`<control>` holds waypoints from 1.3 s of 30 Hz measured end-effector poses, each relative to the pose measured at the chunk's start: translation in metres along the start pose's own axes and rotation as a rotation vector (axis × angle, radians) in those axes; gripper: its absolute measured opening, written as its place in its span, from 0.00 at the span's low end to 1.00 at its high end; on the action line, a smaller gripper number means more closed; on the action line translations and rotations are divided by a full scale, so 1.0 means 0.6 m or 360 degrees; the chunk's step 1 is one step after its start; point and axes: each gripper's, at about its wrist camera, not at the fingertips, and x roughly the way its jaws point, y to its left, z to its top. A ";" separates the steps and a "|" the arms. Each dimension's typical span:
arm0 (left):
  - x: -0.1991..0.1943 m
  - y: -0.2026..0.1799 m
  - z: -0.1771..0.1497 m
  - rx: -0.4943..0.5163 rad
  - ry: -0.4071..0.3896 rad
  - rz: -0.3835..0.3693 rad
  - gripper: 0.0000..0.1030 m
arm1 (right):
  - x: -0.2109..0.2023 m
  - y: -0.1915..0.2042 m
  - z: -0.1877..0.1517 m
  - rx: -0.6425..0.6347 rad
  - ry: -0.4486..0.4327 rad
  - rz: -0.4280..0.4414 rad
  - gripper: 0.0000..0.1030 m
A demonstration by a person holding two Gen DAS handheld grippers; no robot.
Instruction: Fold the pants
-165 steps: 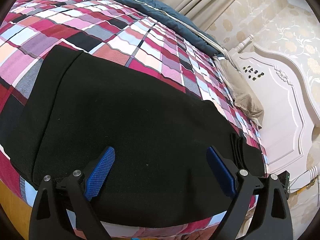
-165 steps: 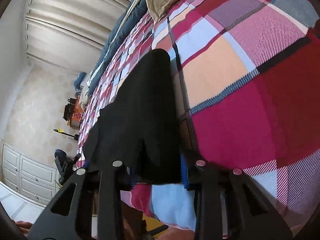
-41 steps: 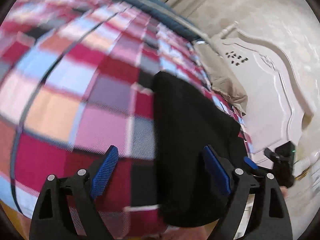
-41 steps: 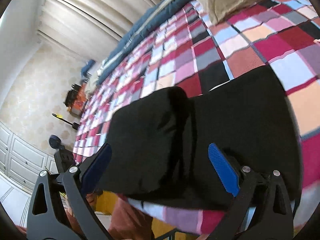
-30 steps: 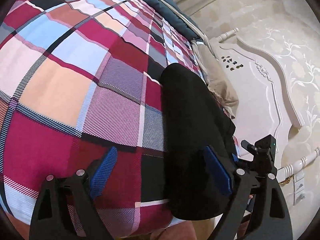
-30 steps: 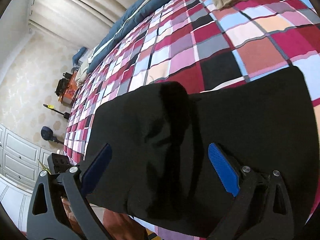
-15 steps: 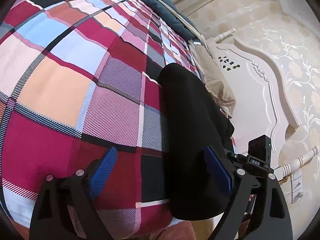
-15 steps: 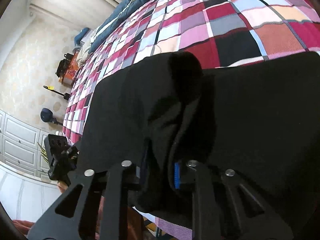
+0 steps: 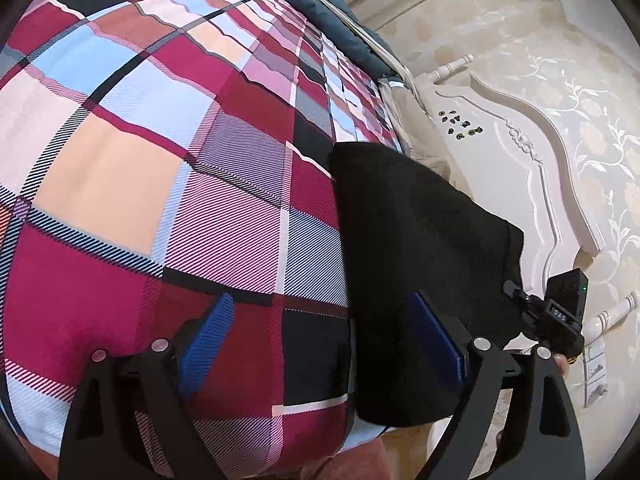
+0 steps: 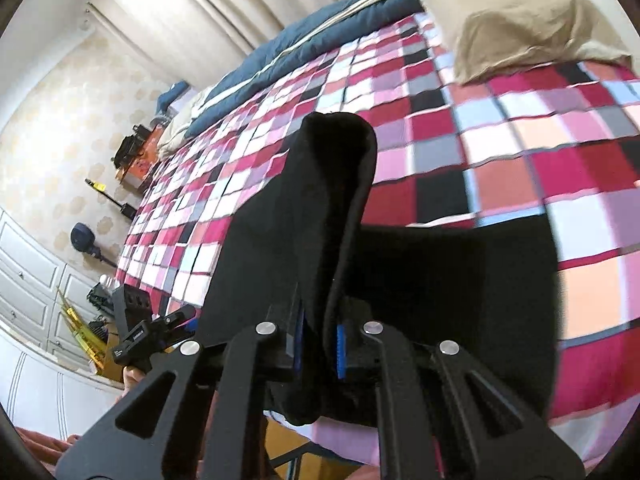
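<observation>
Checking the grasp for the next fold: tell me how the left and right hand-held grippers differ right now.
The left hand-held gripper stands open, its blue pads wide apart over the plaid bedspread; the right hand-held gripper has just closed on the black pants. The left holds nothing; the right holds a raised fold. Both have black frames and blue pads.

pants (image 9: pixel 408 240): black | bedspread (image 9: pixel 160 160): red-pink-blue plaid | pillow (image 10: pixel 520 20): beige | fingers (image 9: pixel 208 336): blue pads

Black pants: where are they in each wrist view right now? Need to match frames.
Left wrist: black pants right of centre, lying on the plaid bedspread.
Right wrist: black pants centre, an edge lifted in the right gripper.
Shared landmark: beige pillow.
</observation>
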 end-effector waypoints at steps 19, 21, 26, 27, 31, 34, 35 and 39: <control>0.000 -0.007 -0.002 0.0014 0.0018 0.0042 0.88 | -0.020 -0.177 -0.033 0.0322 -0.0008 -0.0076 0.09; -0.001 -0.008 -0.003 0.0016 0.0019 0.0046 0.88 | -0.020 -0.190 -0.036 0.0351 -0.0011 -0.0070 0.08; 0.002 -0.010 -0.002 0.0022 0.0019 0.0053 0.88 | -0.014 -0.221 -0.047 0.0440 -0.0018 0.0007 0.08; 0.002 -0.011 -0.002 0.0026 0.0019 0.0057 0.88 | -0.013 -0.224 -0.050 0.0455 -0.0024 0.0024 0.08; 0.003 -0.014 -0.003 0.0035 0.0020 0.0072 0.88 | -0.015 -0.236 -0.056 0.0491 -0.0043 0.0074 0.08; 0.003 -0.015 -0.002 0.0044 0.0019 0.0078 0.88 | -0.016 -0.241 -0.062 0.0520 -0.0057 0.0105 0.08; 0.003 -0.015 -0.002 0.0044 0.0019 0.0080 0.88 | -0.016 -0.242 -0.063 0.0528 -0.0060 0.0113 0.08; 0.003 -0.015 -0.003 0.0042 0.0018 0.0076 0.88 | -0.018 -0.245 -0.062 0.0550 -0.0064 0.0123 0.08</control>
